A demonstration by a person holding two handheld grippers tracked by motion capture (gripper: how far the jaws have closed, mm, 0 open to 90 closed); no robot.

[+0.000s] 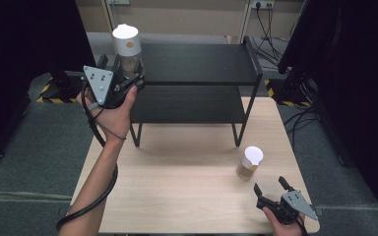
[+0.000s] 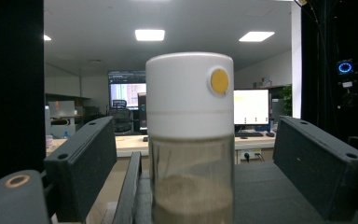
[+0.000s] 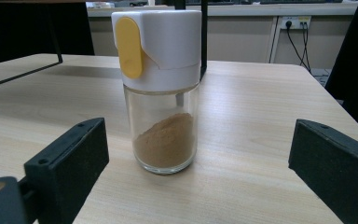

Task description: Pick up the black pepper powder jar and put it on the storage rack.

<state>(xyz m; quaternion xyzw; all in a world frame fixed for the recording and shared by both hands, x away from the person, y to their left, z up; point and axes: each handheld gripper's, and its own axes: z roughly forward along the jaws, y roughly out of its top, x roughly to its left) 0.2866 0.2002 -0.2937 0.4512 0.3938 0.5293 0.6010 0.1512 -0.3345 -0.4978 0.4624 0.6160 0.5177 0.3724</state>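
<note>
Black jaws of the right gripper (image 1: 273,187) stand wide apart low on the pale wooden table (image 1: 187,196), empty, aimed at a spice jar (image 3: 161,93) just ahead; the right gripper view shows its yellow flip tab and brown powder heaped inside clear glass. Up at the black two-tier metal shelf (image 1: 197,64), the left gripper (image 1: 128,73) has its jaws open around a second jar (image 2: 189,140) without gripping it. That gripper's view reveals office monitors and ceiling lights beyond. Grey floor surrounds the table.
</note>
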